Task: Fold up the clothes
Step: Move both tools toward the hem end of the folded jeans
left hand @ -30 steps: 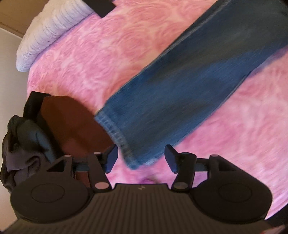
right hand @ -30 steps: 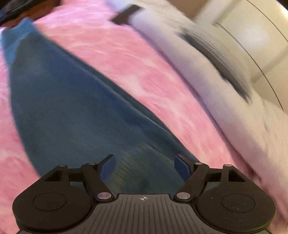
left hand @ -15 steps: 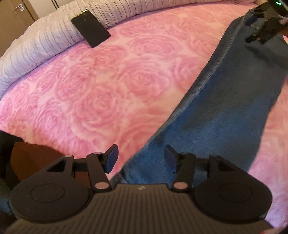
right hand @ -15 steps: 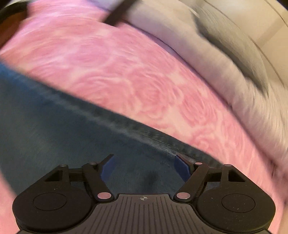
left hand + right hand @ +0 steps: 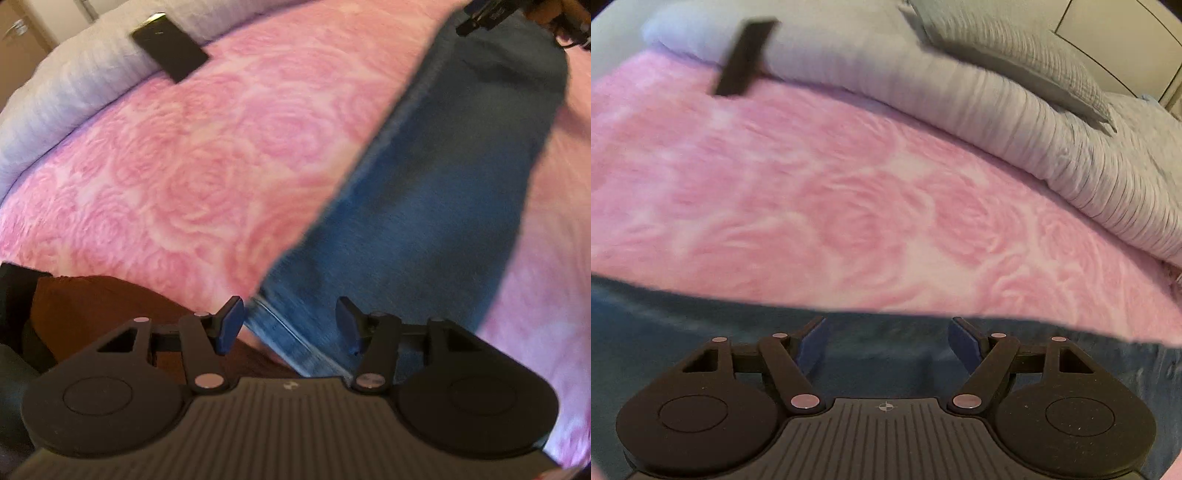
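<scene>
Pink rose bedspread (image 5: pixel 207 177) carries jeans (image 5: pixel 424 221); both tongs, left (image 5: pixel 290 325) and right (image 5: pixel 886 345), tilt downward, released.

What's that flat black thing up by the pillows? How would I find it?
Start with the big pink rose-patterned blanket that covers the bed. Follow it to its far edge, where the ribbed grey-white bedding begins. The flat black rectangle lies right across that border, part on pink and part on grey; it is the only small, hard-edged dark thing there, unlike the long blue jeans stretched over the blanket.
</scene>
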{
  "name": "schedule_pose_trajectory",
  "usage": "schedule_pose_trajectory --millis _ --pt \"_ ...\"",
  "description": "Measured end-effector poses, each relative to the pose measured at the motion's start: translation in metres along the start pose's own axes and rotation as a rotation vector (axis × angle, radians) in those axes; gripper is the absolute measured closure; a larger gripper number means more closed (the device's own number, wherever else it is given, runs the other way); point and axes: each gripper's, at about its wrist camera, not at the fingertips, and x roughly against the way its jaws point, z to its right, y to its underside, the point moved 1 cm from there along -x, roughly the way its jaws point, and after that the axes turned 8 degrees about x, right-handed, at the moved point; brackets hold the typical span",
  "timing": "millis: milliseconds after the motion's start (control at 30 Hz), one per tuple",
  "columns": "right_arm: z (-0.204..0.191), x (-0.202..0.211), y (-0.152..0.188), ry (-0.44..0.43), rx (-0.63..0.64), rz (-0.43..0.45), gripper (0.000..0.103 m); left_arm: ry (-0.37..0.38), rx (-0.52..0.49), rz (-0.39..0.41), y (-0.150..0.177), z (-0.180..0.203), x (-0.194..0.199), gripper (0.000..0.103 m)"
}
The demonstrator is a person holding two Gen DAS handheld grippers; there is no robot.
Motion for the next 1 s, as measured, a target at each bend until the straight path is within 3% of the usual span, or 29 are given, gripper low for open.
schedule_pose_trajectory --millis 133,200,300,433,633,700,800,900,1000 --pt "-0.050 0.026 0.043 -0.109 0.054 -0.031 0.028 -0.075 -0.210 -0.127 0.013 0.024 -0.019 0.051" --pt "-0.063 0.029 0.064 -0.116 0.077 -0.058 0.028 -0.095 -0.222 -0.133 0.012 0.027 -0.016 0.050" --pt "-0.066 0.048 0.075 -0.076 0.013 -0.025 0.028 -0.149 -0.234 -0.102 0.006 0.032 0.003 0.054" --pt "-0.083 0.079 0.079 -0.100 -0.035 0.044 0.028 -0.107 -0.303 -0.045 0.011 0.047 0.030 0.054" --pt "-0.139 0.105 0.076 -0.171 0.008 0.089 0.028 -0.074 -0.568 -0.012 0.045 0.067 0.040 0.053" --pt "-0.173 0.114 0.073 -0.200 0.093 0.117 0.028 -0.071 -0.622 -0.004 0.055 0.062 0.037 0.053" --pt "-0.235 0.126 0.067 -0.229 0.253 0.172 0.028 -0.034 -0.624 0.034 0.062 0.043 0.032 0.053" --pt "-0.299 0.127 0.056 -0.210 0.372 0.207 0.028 0.026 -0.640 0.092 0.063 0.027 0.024 0.053" --pt "-0.358 0.117 0.042 -0.188 0.379 0.186 0.028 0.075 -0.659 0.149 0.066 0.012 0.025 0.054"
